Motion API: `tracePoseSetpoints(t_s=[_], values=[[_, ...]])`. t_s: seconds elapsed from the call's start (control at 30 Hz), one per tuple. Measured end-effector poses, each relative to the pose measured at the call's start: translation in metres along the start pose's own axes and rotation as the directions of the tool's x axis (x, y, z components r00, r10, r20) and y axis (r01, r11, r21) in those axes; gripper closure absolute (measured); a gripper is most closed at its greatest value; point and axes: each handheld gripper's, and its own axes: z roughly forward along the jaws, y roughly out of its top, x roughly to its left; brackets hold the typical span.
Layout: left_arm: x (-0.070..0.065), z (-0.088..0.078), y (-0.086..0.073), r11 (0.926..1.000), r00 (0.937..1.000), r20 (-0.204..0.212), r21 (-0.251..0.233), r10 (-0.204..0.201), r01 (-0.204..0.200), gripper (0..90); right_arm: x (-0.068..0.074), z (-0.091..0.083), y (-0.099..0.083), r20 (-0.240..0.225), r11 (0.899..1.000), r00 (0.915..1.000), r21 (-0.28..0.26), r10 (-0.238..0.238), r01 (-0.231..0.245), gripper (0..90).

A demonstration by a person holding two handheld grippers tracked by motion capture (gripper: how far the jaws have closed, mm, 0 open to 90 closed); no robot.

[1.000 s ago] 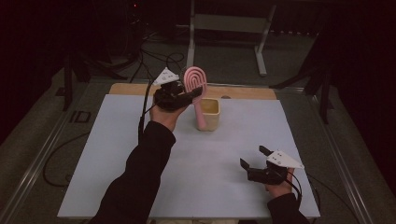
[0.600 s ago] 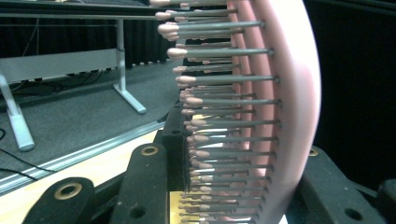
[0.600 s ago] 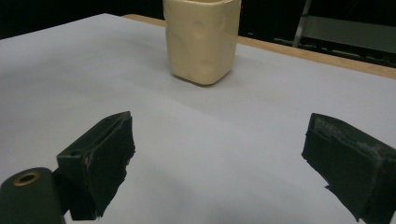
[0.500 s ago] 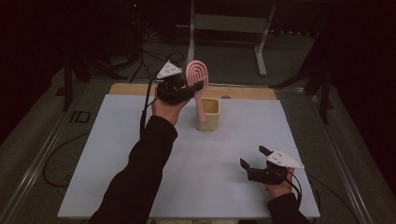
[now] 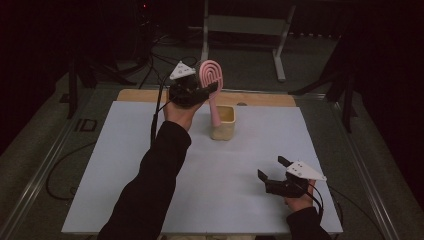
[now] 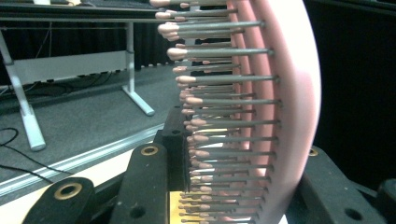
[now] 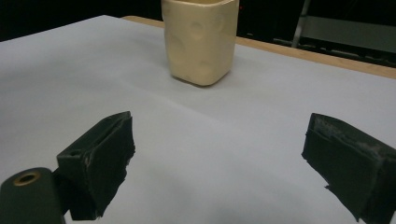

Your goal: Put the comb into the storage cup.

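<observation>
A pink hairbrush (image 5: pixel 211 75) stands upright with its handle pointing down, and my left gripper (image 5: pixel 206 92) is shut on it just below the head. In the left gripper view the brush (image 6: pixel 285 116) and its bristles sit between the black jaws of the left gripper (image 6: pixel 247 186). The handle's tip hangs at the left rim of a cream cup (image 5: pixel 223 126); whether it is inside I cannot tell. My right gripper (image 5: pixel 271 167) rests low at the near right, open and holding nothing. In its own view the right gripper (image 7: pixel 224 154) faces the cup (image 7: pixel 201 39).
A white sheet (image 5: pixel 125 165) covers the table, with a wooden strip (image 5: pixel 260 99) along the far edge. Behind the table stands a metal frame (image 5: pixel 240 25). Cables (image 5: pixel 155 55) lie on the dark floor at the far left.
My left hand has lifted the brush a little, so its head sits higher and the handle reaches less far down at the cup. The right gripper has not moved.
</observation>
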Motion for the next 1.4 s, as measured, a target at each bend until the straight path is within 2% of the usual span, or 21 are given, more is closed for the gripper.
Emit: tracePoseSetpoints(t_s=[0.47, 0.97, 1.4], values=[[0.008, 0.01, -0.003, 0.9984, 0.9981, -0.036, -0.027, -0.05, 0.049, 64.6, -0.001, -0.001, 0.0, 0.005, 1.0, 0.9999, -0.002, 0.01, -0.01, 8.7], [0.007, 0.02, -0.005, 0.9968, 0.9956, -0.064, -0.045, -0.068, 0.066, 64.7, -0.002, -0.001, 0.0, 0.005, 1.0, 0.9999, -0.004, 0.016, -0.016, 8.7], [0.007, 0.029, -0.008, 0.9934, 0.9914, -0.084, -0.065, -0.1, 0.095, 64.6, -0.002, -0.001, 0.0, 0.005, 1.0, 0.9998, -0.004, 0.02, -0.02, 8.7]])
